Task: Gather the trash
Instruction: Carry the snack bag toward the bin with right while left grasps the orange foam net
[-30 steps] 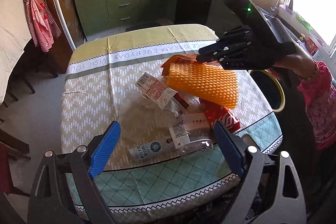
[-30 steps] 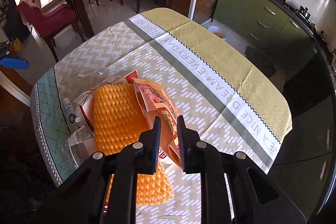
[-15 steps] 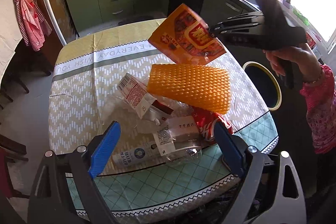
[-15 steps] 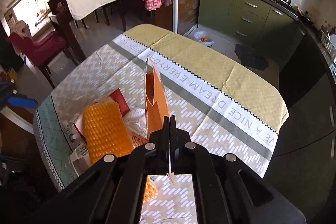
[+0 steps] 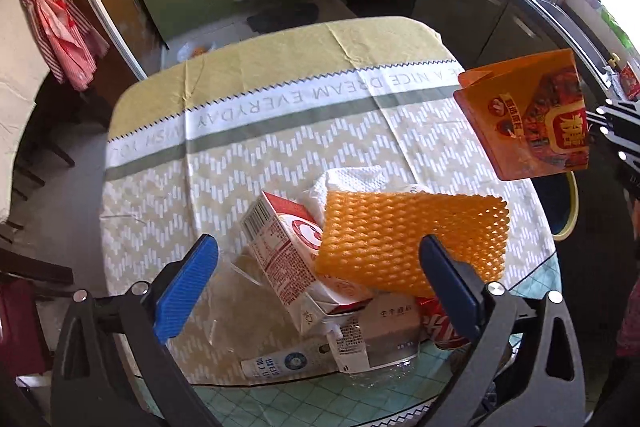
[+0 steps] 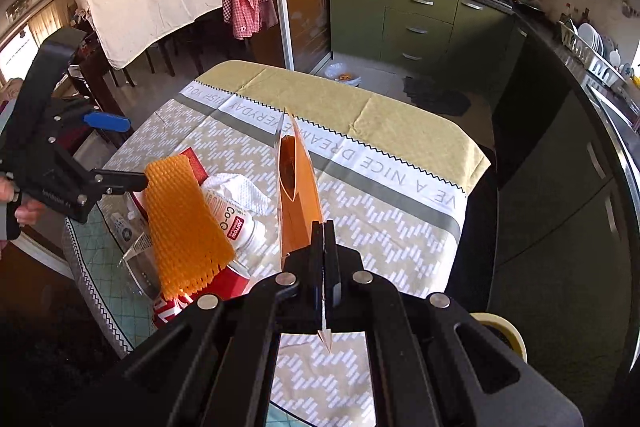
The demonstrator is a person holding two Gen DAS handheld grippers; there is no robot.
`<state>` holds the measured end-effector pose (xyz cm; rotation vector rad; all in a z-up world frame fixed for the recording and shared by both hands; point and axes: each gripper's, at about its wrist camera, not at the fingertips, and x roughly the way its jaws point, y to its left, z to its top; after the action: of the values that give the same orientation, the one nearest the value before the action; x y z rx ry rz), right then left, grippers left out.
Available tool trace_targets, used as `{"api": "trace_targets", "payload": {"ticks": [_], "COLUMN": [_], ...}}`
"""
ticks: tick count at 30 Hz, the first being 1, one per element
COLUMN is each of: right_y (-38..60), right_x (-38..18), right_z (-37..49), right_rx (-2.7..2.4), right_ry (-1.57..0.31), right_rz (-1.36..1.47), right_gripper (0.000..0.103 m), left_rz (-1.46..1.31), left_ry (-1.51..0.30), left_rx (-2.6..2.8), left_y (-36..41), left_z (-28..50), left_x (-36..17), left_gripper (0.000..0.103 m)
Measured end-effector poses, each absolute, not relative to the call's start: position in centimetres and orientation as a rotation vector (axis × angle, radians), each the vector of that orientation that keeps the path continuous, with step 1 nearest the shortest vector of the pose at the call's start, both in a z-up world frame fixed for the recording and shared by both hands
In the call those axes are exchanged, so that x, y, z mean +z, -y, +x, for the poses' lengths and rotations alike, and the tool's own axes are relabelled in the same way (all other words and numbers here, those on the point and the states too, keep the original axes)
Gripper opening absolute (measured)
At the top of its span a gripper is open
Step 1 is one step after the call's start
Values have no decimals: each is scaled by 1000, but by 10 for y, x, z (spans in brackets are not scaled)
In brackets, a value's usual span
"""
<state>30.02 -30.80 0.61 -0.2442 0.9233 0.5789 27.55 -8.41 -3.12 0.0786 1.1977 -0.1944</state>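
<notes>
Up off the table (image 5: pixel 280 99), the right gripper (image 6: pixel 323 247) has its jaws pressed together on the lower edge of an orange snack packet (image 6: pixel 298 195), which hangs in the air clear of the cloth; the left wrist view shows the same orange snack packet (image 5: pixel 532 115) printed face on, near the right-hand edge of the table, with the black right gripper (image 5: pixel 616 131) at its side. The left gripper (image 5: pixel 320 279) is opening, its blue pads (image 5: pixel 186 287) spread wide with nothing between them, and it hovers over the pile of trash at the near end of the table. In that pile an orange foam net (image 5: pixel 408 239) lies on top, resting across a red and white carton (image 5: pixel 288 255) and a crumpled white tissue (image 5: pixel 348 179). Under these lie a clear plastic bottle (image 5: pixel 372 347) with a torn label and a red can (image 5: pixel 440 323). A bin with a pale yellow rim (image 5: pixel 570 211) stands beyond the right-hand edge of the table, below the packet. From the right wrist view the left gripper (image 6: pixel 116 151) reaches in from the left towards the foam net.
</notes>
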Motion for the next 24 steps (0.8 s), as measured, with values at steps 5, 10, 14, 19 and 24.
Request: {"api": "trace_targets", "payload": {"ticks": [5,10,14,19,24], "right_y": [311,309,311,326,346], "right_x": [2,3,7,16,25], "right_z": [301,300,296,293,285], "right_rx": [576,580,565,537,500], "right_ry": [-928,-924,-911,-897,-880], "right_rz": [-233,-226,-224,-199,-167], "right_gripper": [1,1,1,1,1], "left_rz": [-15,-39,-64,-75,-54], "left_ry": [-1251,-1299,-1300,-1247,-1174], "left_rx": [-317,-375,-384,-428,-458], "left_y": [86,97,97,98,104], "left_z": [277,277,277,269,257], "left_x": [-41,-49,-50,-35,-6], "left_gripper": [86,52,25,14,10]}}
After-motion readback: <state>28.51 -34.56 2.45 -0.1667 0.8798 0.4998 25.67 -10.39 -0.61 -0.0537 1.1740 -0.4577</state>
